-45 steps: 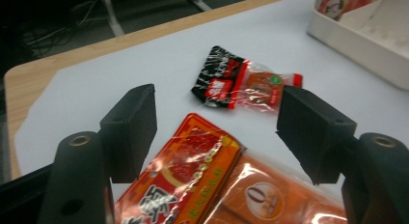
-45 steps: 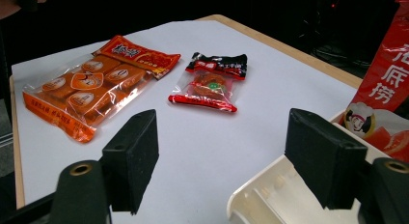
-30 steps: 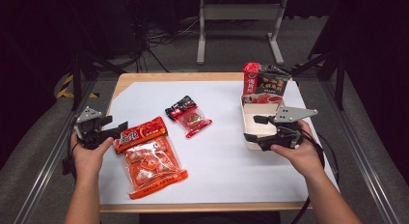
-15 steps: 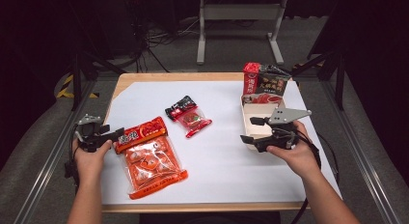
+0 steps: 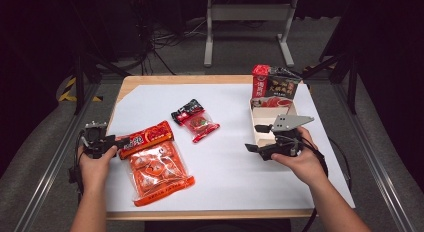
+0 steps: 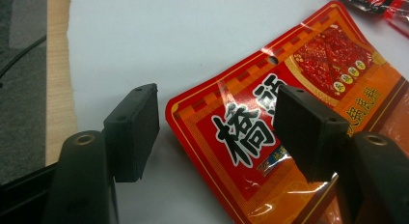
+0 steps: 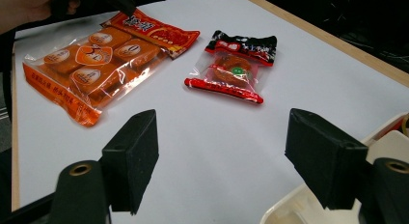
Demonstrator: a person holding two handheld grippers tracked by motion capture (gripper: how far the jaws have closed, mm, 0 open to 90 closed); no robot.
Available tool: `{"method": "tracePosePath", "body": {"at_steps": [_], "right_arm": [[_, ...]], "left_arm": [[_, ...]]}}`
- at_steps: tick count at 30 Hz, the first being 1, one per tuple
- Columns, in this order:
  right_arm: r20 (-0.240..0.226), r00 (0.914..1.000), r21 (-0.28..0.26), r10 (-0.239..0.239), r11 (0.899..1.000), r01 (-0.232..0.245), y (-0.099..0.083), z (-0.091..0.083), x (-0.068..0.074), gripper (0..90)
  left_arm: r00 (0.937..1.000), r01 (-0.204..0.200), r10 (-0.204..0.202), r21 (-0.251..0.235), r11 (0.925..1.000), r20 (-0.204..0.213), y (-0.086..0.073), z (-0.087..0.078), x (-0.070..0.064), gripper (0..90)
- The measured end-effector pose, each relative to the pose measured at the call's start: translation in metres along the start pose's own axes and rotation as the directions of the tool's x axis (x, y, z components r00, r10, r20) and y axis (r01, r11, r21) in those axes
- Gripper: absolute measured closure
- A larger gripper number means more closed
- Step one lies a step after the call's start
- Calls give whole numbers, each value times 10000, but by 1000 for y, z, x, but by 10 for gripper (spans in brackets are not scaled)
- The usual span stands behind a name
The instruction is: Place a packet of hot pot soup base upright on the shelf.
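A flat red-orange snack packet lies at the table's left, its end resting on a larger clear orange bag of wrapped pieces. My left gripper is open at that packet's left end. In the left gripper view the packet has its corner between the two spread jaws of this gripper, and one jaw hangs over its print. My right gripper is open beside the near left corner of a white carton tray. It has only white paper between its jaws.
A small red-and-black packet lies mid-table, also ahead of the right gripper. Upright red and black cartons stand behind the tray. White paper covers the wooden tabletop; metal rails run along both sides.
The right gripper has drawn back off the tray toward the person and a little left. The left gripper has slid slightly nearer the person, still at the packet's end.
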State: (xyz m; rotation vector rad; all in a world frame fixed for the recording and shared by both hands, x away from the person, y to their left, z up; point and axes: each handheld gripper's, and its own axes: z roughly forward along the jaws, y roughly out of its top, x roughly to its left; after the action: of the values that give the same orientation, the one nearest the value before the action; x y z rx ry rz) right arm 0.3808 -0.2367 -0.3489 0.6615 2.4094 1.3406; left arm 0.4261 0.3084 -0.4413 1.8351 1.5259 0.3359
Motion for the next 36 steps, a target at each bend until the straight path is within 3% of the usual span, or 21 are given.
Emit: {"method": "tracePosePath", "body": {"at_steps": [7,10,15,21,25,29,33,36], "right_arm": [[-11,10000,20,-96,10000,96,0,1,1,292],[-3,9999,41,-133,9999,133,0,1,1,295],[58,9997,123,-224,9997,224,-1,2,2,298],[60,9997,155,-234,9996,233,-1,3,2,298],[84,9996,174,-258,9995,257,-2,4,3,300],[91,9994,211,-342,9992,340,-1,5,4,300],[120,9993,270,-367,9990,364,-2,7,4,303],[114,9990,300,-428,9987,424,-2,8,5,311]], "left_arm": [[9992,8,-20,301,9995,405,0,2,0,377],[9994,-29,18,300,9995,341,0,2,0,410],[9954,302,-314,148,9994,907,0,-2,1,450],[9902,194,-243,365,9991,1373,1,-2,-4,531],[9940,-80,6,671,9977,1092,1,1,-8,555],[9958,-52,-34,941,9956,911,0,6,-8,589],[9970,-149,76,943,9954,769,0,7,-10,611],[9982,-120,68,886,9960,589,0,8,-11,683]]}}
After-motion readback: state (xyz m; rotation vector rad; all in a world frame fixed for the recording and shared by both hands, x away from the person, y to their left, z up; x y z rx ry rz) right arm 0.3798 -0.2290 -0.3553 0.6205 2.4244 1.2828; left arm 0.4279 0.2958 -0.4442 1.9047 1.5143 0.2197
